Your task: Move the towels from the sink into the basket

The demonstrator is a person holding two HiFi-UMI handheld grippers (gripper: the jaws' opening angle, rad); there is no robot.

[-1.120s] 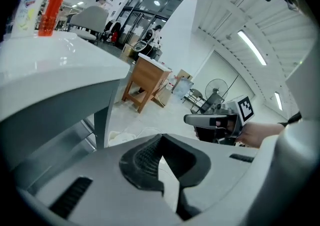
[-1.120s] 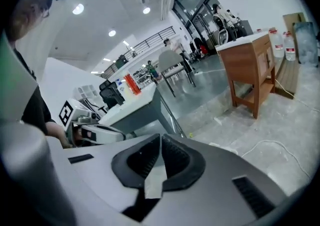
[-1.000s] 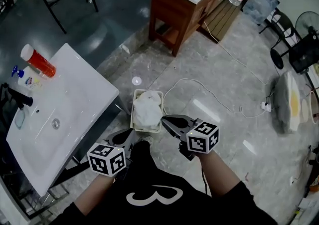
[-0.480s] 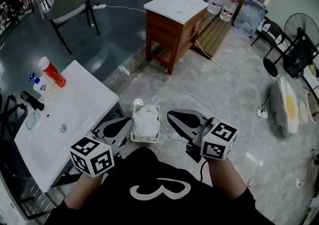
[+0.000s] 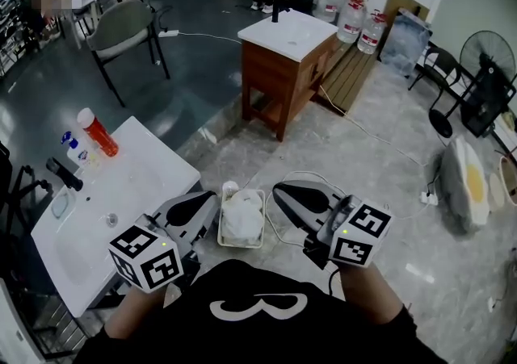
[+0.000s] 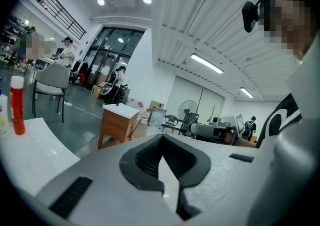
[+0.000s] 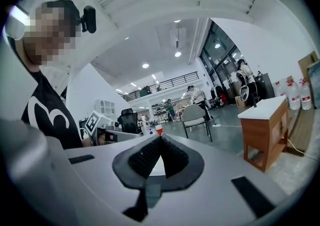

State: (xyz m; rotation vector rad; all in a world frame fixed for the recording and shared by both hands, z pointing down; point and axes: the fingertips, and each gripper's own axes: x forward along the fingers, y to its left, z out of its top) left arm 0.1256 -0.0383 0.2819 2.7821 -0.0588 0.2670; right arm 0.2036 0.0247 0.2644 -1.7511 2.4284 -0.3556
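Observation:
A cream basket stands on the floor between the sink and my feet, filled with white towels. The white sink at the left shows no towel on its top or in its basin. My left gripper is held left of the basket and above it, shut with nothing in it. Shut and empty too, my right gripper hovers to the basket's right. In the left gripper view the left gripper points out across the room, as does the right gripper in the right gripper view.
A red bottle, a small blue-capped bottle and a black tap stand on the sink's far side. A wooden cabinet with a white top, a chair and water jugs lie beyond. A white cable crosses the floor.
Both grippers have risen from beside the basket and look larger in the head view. They stayed shut. The head view has tilted up and shows more of the room.

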